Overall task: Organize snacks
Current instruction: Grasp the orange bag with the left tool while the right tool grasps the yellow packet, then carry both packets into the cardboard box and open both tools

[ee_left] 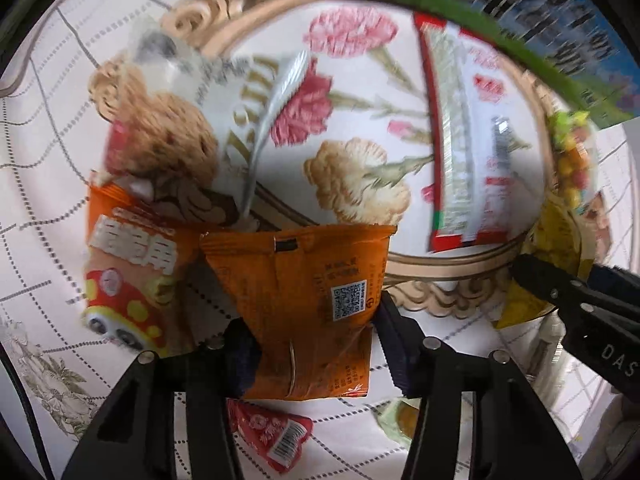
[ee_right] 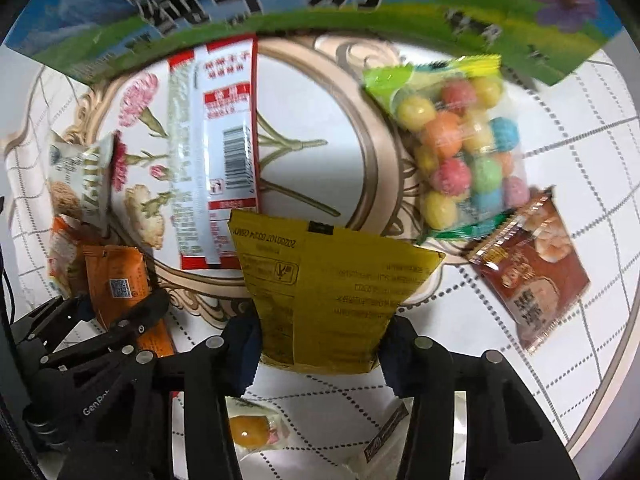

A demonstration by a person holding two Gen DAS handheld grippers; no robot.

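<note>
My left gripper (ee_left: 316, 344) points down and is shut on an orange snack packet (ee_left: 304, 300) that hangs over the near rim of a floral tray (ee_left: 360, 80). In the right wrist view, my right gripper (ee_right: 320, 348) is shut on a yellow packet (ee_right: 332, 292) at the same rim. On the tray lies a red and white packet (ee_right: 220, 152). A white cookie packet (ee_left: 192, 120) rests on the tray's left edge. A bag of coloured candy balls (ee_right: 460, 148) overlaps its right rim. The left gripper (ee_right: 120, 308) with its orange packet shows at lower left.
A green and blue milk box (ee_right: 280, 0) stands behind the tray. On the checked tablecloth lie a brown packet (ee_right: 528, 268), a second orange packet with a red car (ee_left: 128, 272), a small red packet (ee_left: 272, 432) and a small wrapped orange sweet (ee_right: 252, 428).
</note>
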